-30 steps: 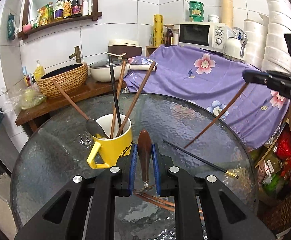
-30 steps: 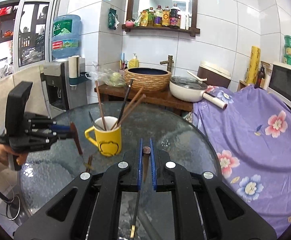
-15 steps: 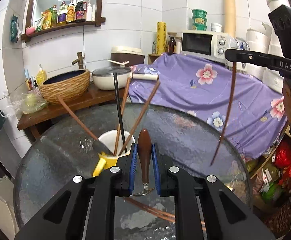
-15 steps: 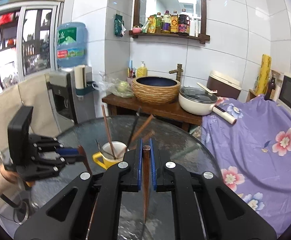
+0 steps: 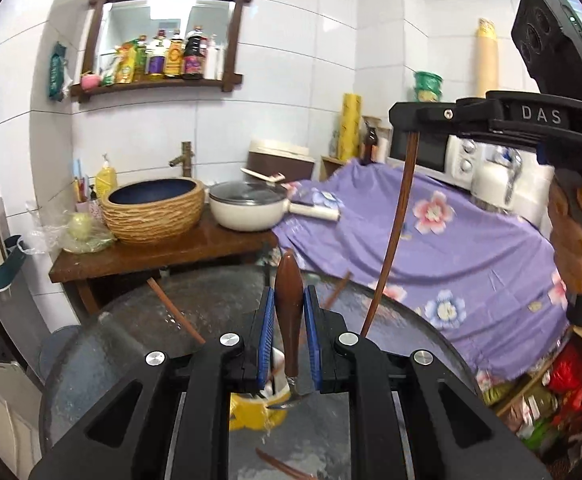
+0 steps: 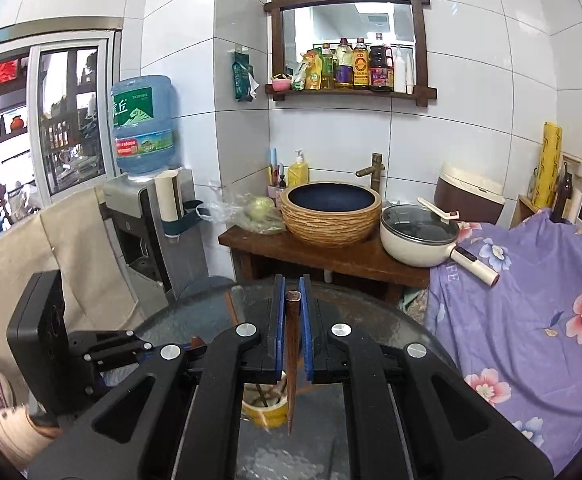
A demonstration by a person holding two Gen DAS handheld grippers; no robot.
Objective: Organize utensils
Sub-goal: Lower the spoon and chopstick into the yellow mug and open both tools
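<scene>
My left gripper (image 5: 287, 312) is shut on a brown wooden-handled utensil (image 5: 288, 304), held handle up above the yellow mug (image 5: 255, 414). The mug stands on the round glass table (image 5: 131, 332) and holds several chopsticks (image 5: 175, 314), mostly hidden behind my jaws. My right gripper (image 6: 292, 308) is shut on a brown chopstick (image 6: 291, 360) that hangs point down over the mug (image 6: 267, 410). The right gripper also shows in the left wrist view (image 5: 415, 114) with the chopstick (image 5: 395, 232) hanging from it. The left gripper shows at the left of the right wrist view (image 6: 187, 346).
More brown chopsticks (image 5: 287, 468) lie on the glass near the front edge. Behind the table a wooden bench (image 6: 323, 258) carries a woven basin (image 6: 331, 214) and a white pot (image 6: 419, 236). A purple flowered cloth (image 6: 531, 320) covers the counter at the right.
Both grippers have risen and moved in over the mug. The right gripper has swung its chopstick from slanted to hanging nearly straight down beside the left gripper.
</scene>
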